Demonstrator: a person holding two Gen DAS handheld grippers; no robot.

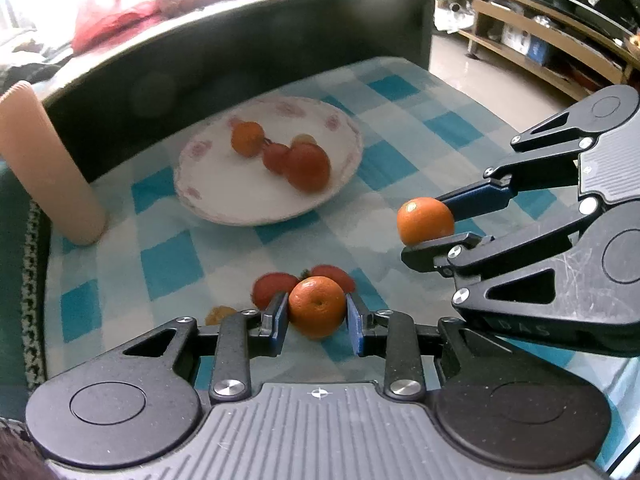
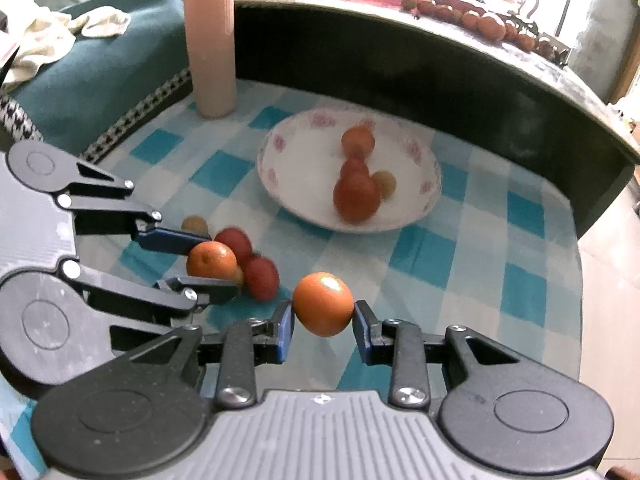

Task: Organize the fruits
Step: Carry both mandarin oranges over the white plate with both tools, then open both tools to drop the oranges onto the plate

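Each gripper holds an orange fruit above the blue checked cloth. My left gripper [image 1: 317, 307] is shut on a mandarin [image 1: 316, 306], also visible from the right wrist as the mandarin [image 2: 211, 260] between the left gripper [image 2: 214, 262] fingers. My right gripper [image 2: 323, 306] is shut on another mandarin [image 2: 323, 303], seen from the left as the mandarin [image 1: 425, 221] in the right gripper [image 1: 430, 222]. A white floral plate [image 1: 224, 200] [image 2: 296, 208] lies farther off with an orange, a red tomato and small fruits. Red fruits [image 1: 272, 286] [image 2: 260, 278] and a small yellowish one [image 2: 195, 224] lie on the cloth near the left gripper.
A tall pink ribbed cylinder [image 1: 48, 168] [image 2: 210, 48] stands at the cloth's far corner. A dark curved table wall [image 1: 240, 52] [image 2: 440, 68] rises behind the plate, with more fruit on its top. A teal sofa [image 2: 100, 72] borders the cloth; wooden shelves [image 1: 540, 40] stand beyond.
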